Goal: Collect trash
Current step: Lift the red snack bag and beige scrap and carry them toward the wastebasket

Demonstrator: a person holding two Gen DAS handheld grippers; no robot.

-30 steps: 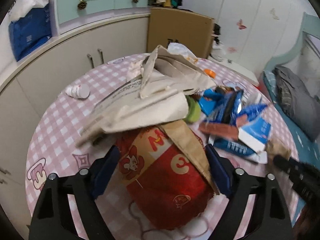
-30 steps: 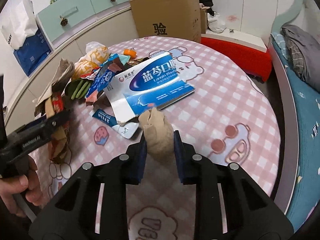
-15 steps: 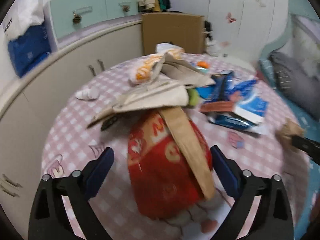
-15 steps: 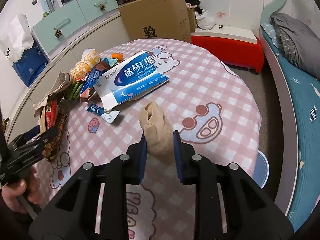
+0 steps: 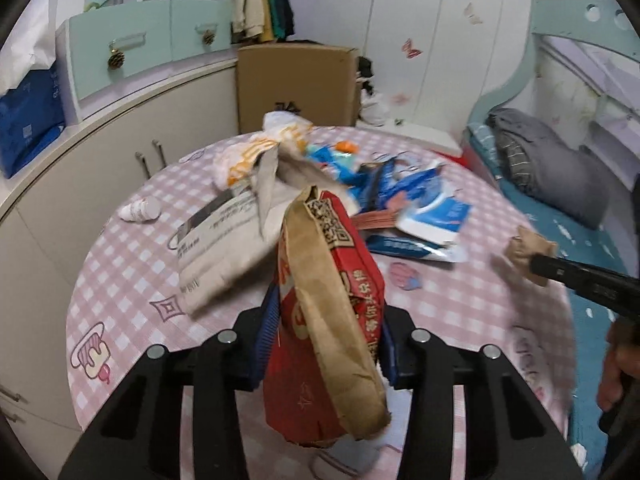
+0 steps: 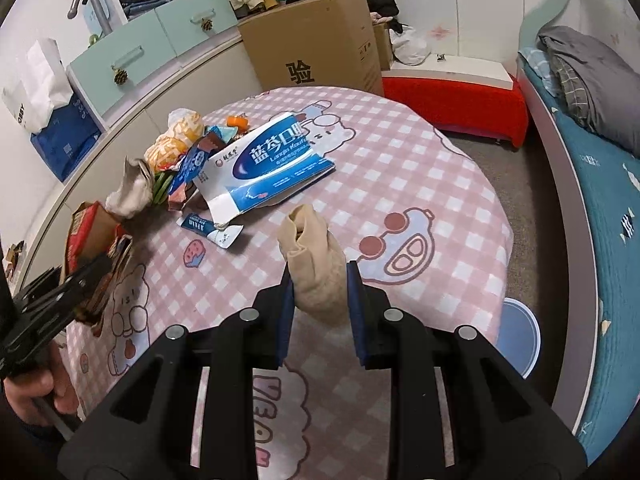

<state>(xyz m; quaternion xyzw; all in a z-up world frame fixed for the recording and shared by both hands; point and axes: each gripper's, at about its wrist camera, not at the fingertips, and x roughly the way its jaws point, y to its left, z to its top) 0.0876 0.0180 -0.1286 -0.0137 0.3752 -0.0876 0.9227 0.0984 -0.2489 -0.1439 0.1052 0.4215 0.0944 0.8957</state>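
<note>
The red and brown paper takeaway bag [image 5: 332, 320] stands between the blue pads of the left gripper [image 5: 326, 344], whose jaws are closing on it; both pads already look pressed into its creased sides, and its lower end hangs toward the camera with the checked tablecloth [image 5: 120, 280] visible beneath it. It carries a QR code near its top edge and white Chinese characters down one red side, too distorted to read. Gripping it around the middle probably keeps the crumpled paper from slipping out.

The right gripper [image 6: 320, 292] is clamped on a crumpled beige paper wad [image 6: 314, 256], which rises above the fingertips over the cloth. Holding one piece in each gripper suggests both are meant to be carried off together; no bin is clearly in view.

Ahead of the left gripper and slightly to its left lies a grey-white printed paper bag [image 5: 224, 248], its lettering blurred, and farther left a small white bottle [image 5: 140, 210] on its side. Ahead of the right gripper and to its left is a large blue and white pouch [image 6: 272, 168] with large Chinese lettering and Latin text that seems to begin "Lanqin". Beyond it sit smaller snack wrappers [image 6: 192, 164] and an orange and white plastic bag [image 6: 176, 136]. Past the table stands a cardboard box [image 6: 316, 40] printed with the character 验.
</note>
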